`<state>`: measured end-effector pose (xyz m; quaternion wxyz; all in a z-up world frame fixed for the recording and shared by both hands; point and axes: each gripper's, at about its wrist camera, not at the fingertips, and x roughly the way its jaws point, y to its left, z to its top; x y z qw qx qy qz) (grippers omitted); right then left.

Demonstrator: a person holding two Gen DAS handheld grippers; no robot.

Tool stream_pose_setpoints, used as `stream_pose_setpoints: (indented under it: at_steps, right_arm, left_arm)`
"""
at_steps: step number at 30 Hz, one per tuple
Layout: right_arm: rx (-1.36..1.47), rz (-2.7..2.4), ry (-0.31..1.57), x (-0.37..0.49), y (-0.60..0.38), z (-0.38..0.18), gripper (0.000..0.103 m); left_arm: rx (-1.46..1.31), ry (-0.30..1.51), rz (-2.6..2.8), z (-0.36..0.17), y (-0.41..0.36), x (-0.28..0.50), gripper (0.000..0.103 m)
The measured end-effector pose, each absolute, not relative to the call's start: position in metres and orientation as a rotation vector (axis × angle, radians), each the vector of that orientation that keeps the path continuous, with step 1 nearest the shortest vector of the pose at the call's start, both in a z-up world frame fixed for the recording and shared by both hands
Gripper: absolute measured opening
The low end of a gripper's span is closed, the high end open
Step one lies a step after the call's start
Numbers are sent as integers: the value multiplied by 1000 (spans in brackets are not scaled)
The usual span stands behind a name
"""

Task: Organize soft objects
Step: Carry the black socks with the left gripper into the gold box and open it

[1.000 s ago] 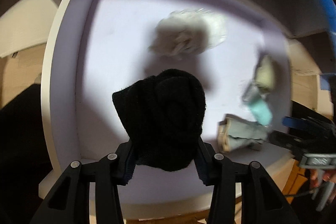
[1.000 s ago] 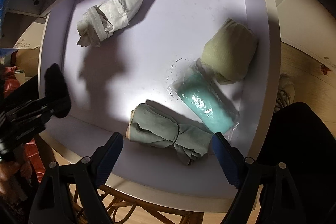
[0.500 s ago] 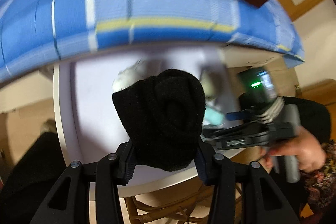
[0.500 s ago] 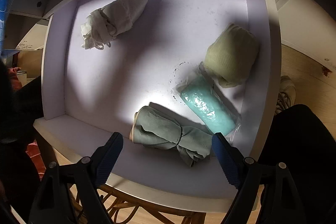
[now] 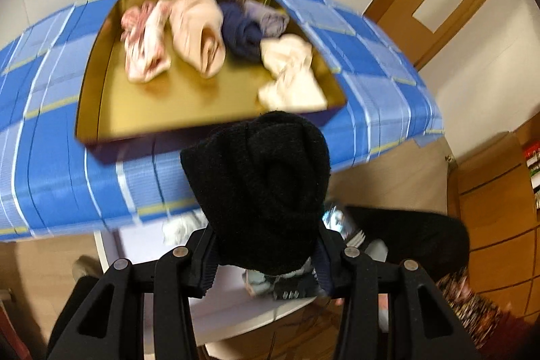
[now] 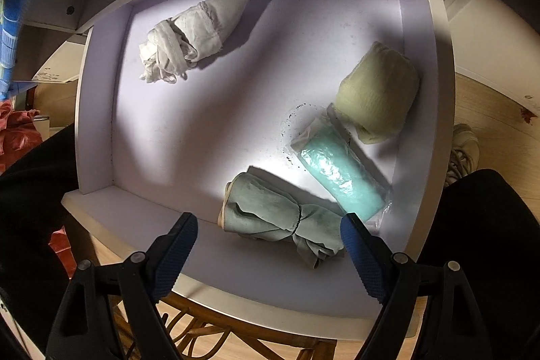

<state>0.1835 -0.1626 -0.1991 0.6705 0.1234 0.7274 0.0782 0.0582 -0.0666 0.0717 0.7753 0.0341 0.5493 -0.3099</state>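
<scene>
only the left view shows the gold box [image 5: 91,110] of clothes [image 5: 197,32].

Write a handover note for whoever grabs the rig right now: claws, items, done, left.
Left claw: shut on the black roll, held in the air in front of the gold box on the blue checked cloth.
Right claw: open, empty, above the grey-green bundle in the white drawer.
Done: box holds several bundles, pink, cream, navy and lilac among them.
Left: drop the black roll into the box; the drawer has the white bundle, olive roll, bagged teal roll and grey-green bundle.
</scene>
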Motion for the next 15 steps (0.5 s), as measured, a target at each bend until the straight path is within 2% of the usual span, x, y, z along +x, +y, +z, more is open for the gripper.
stream_pose_setpoints:
  at_steps: [7, 15]
  right_arm:
    - [302, 194, 1629, 185, -164, -194, 87]
    - [339, 208, 1613, 185, -166, -188, 87]
  left_arm:
    - [55, 1184, -662, 91, -106, 108, 47]
    - [89, 1237, -594, 73, -138, 157, 47]
